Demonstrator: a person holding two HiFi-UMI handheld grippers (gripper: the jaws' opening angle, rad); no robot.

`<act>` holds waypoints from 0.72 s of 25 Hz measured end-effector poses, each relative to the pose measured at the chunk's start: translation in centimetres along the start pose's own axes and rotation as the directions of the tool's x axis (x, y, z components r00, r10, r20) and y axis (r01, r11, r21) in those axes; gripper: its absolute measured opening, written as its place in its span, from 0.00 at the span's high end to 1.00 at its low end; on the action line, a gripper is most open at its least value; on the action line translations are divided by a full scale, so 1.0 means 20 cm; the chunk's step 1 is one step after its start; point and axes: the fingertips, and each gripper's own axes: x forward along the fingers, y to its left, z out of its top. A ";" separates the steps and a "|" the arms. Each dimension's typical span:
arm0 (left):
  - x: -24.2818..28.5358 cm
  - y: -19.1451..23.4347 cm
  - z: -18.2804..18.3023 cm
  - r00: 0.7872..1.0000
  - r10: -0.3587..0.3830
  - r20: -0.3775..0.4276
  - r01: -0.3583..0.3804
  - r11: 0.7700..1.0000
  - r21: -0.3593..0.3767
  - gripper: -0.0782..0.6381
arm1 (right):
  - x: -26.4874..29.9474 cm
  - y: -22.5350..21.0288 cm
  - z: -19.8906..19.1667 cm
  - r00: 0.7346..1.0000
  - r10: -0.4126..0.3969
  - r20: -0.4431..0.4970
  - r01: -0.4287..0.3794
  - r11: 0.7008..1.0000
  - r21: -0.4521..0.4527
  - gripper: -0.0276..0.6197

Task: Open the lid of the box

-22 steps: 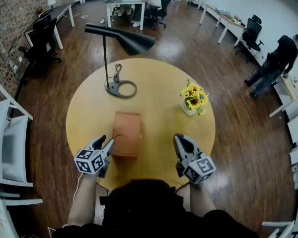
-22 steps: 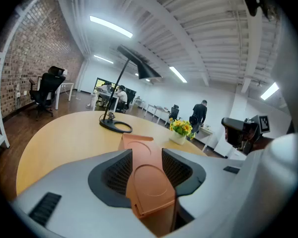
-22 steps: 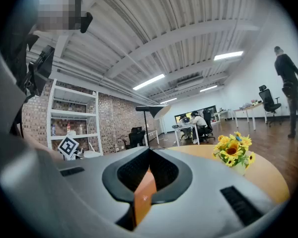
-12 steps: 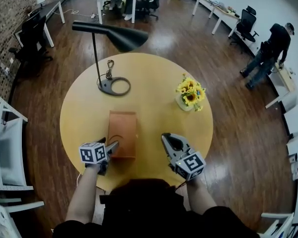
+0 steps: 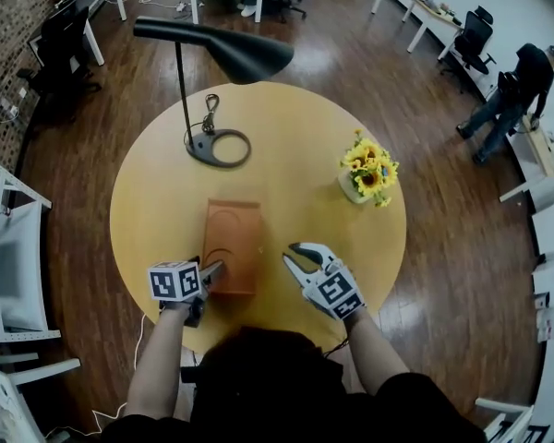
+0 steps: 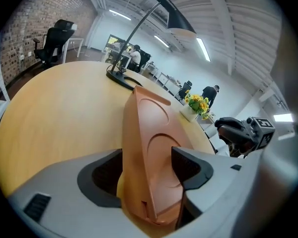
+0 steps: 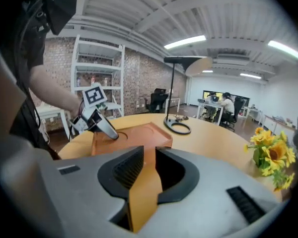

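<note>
The box (image 5: 233, 247) lies with its lid down flat near the worktop's (image 5: 286, 146) near edge. The left tongs (image 5: 212, 270) are clenched wide on the box's near left corner. The right tongs (image 5: 305, 255) stand slightly apart and empty, tips just beside the near right corner. A lamp (image 5: 217, 148) stands toward the far edge and sunflowers (image 5: 369, 169) toward the right edge.

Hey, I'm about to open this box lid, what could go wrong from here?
The left gripper is clamped on the box at its near end, one finger seemingly over the lid, so it may pin it shut. The right gripper, open, isn't on the box yet; a hard pull could slide it toward the lamp base.
</note>
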 end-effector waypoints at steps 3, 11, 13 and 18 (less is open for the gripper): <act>0.00 -0.02 -0.01 1.000 0.002 -0.016 -0.002 1.000 0.015 0.47 | 0.12 0.02 -0.12 0.992 0.063 -0.111 -0.072 0.994 -0.082 0.84; -0.02 -0.05 0.00 0.999 0.006 -0.044 -0.005 0.999 0.034 0.48 | 0.35 0.11 -0.29 0.920 0.191 -0.343 -0.292 0.916 -0.276 0.67; -0.02 -0.06 -0.01 0.999 0.005 -0.047 -0.004 0.999 0.032 0.48 | 0.39 0.12 -0.32 0.903 0.201 -0.379 -0.333 0.886 -0.323 0.67; -0.02 -0.07 -0.01 0.999 0.011 -0.052 -0.009 0.999 0.041 0.48 | 0.45 0.12 -0.37 0.873 0.220 -0.435 -0.396 0.841 -0.369 0.67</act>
